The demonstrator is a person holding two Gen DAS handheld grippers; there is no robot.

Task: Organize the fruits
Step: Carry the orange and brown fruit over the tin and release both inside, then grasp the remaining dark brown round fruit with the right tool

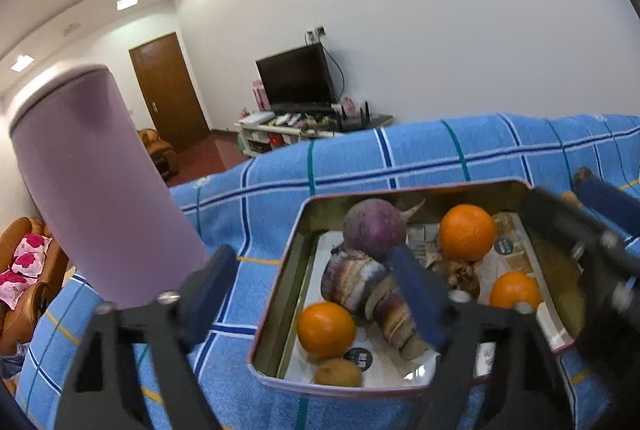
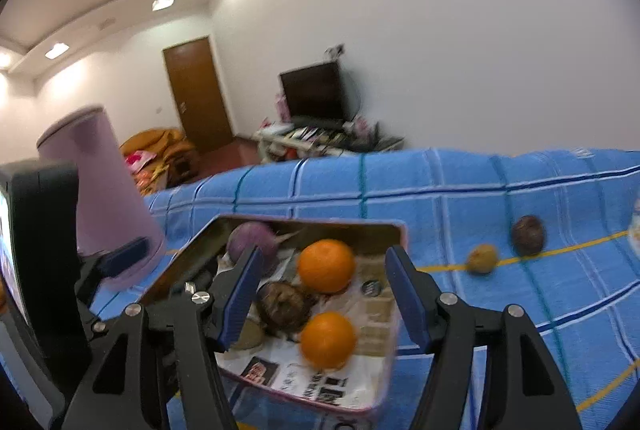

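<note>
A tall mauve cylindrical canister [image 1: 100,186] stands at the far left on the blue checked cloth [image 1: 460,150], just beside the left gripper [image 1: 316,294], whose blue-padded jaws stand wide apart with nothing pressed between them. To its right sits the rectangular metal tin lined with printed paper [image 1: 280,270]. Inside it lie a round purple turnip [image 1: 374,228], a striped purple-and-cream bamboo shoot [image 1: 372,294], three round oranges [image 1: 326,328] [image 1: 467,232] [image 1: 514,290], a brown kiwi [image 1: 338,372] at the near edge and a dark wrinkled fruit [image 2: 284,306] near the middle. The right gripper [image 2: 324,302] hangs over the tin, jaws parted and gripping nothing, an orange below the gap. Further right, outside the tin on the cloth, rest a small tan fruit [image 2: 482,259] and a dark purple round fruit [image 2: 528,235], near each other.
</note>
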